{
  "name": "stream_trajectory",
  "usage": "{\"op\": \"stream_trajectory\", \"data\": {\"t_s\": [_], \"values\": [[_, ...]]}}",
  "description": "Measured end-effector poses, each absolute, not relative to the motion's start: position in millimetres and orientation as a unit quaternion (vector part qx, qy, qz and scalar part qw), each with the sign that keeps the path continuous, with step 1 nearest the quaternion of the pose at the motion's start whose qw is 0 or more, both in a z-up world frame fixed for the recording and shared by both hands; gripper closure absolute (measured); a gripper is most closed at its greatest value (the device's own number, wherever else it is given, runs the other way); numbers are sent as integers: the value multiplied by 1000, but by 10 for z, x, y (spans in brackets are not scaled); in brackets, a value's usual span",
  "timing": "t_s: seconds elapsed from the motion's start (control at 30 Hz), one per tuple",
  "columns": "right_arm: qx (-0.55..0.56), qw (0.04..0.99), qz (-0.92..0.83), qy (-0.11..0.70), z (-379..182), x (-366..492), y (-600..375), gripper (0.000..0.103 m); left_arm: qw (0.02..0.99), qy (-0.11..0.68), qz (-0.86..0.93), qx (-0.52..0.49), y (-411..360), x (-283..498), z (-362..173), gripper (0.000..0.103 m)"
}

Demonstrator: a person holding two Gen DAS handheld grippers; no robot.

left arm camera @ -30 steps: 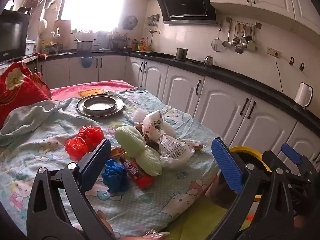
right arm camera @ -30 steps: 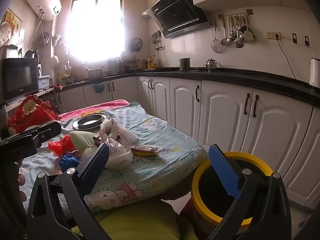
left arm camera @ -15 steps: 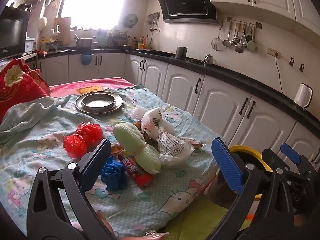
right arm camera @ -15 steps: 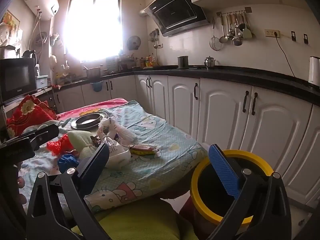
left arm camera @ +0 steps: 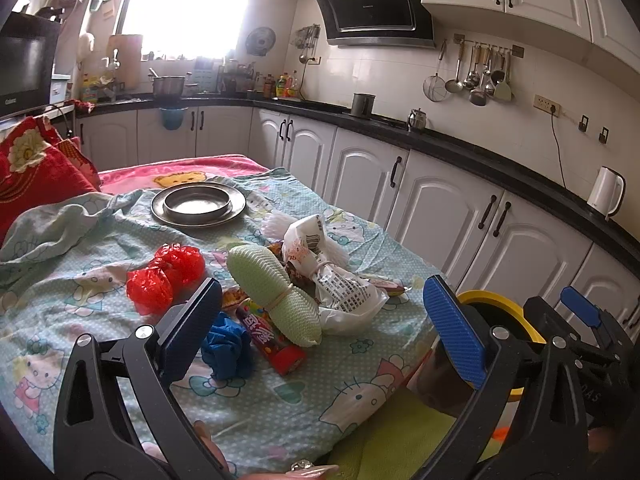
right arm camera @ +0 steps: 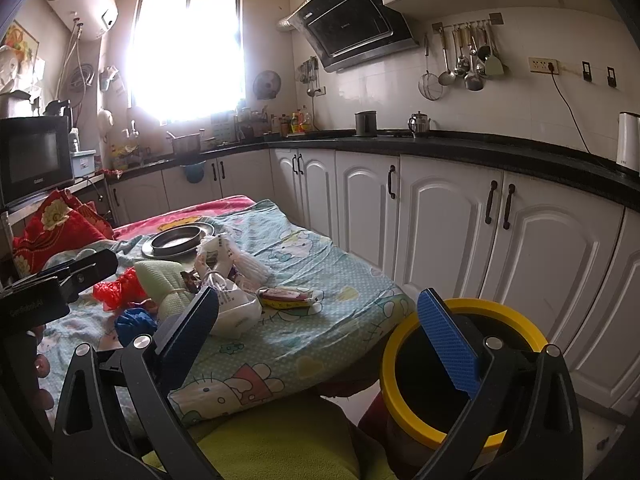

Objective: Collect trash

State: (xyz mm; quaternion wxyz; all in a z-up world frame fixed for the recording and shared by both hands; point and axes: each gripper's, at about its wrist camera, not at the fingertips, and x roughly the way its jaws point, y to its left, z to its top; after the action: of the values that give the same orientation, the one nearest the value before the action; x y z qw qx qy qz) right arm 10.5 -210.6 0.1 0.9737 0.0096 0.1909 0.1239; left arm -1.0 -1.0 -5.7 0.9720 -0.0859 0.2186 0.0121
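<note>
Both our left tongs [left arm camera: 320, 320] and right tongs [right arm camera: 320, 320] gape wide and empty, the trash pile [left arm camera: 276, 288] lying just ahead of the left pair, the nearer one, while the yellow-rimmed bin [right arm camera: 464, 376], probably floor-standing, sits near right.

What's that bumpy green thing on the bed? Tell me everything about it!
The green foam net is pale green with a bumpy mesh surface and looks soft. A thin band pinches its middle, making two puffy halves. It lies slanted on the cartoon-cat sheet in the trash pile, against the white printed bag and the red wrapper. Neither gripper touches it.
</note>
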Motion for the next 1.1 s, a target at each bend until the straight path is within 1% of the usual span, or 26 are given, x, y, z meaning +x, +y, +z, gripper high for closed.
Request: {"op": "stream_trajectory", "data": {"t_s": [0.8,1.1], "values": [[7,973,126,195,-29,107,-2087,6,971,223,13,-91,-5,-19,-85,11],[-2,962,161,222,-63,207,-1973,6,968,226,24,-103,125,11,-135,11]]}}
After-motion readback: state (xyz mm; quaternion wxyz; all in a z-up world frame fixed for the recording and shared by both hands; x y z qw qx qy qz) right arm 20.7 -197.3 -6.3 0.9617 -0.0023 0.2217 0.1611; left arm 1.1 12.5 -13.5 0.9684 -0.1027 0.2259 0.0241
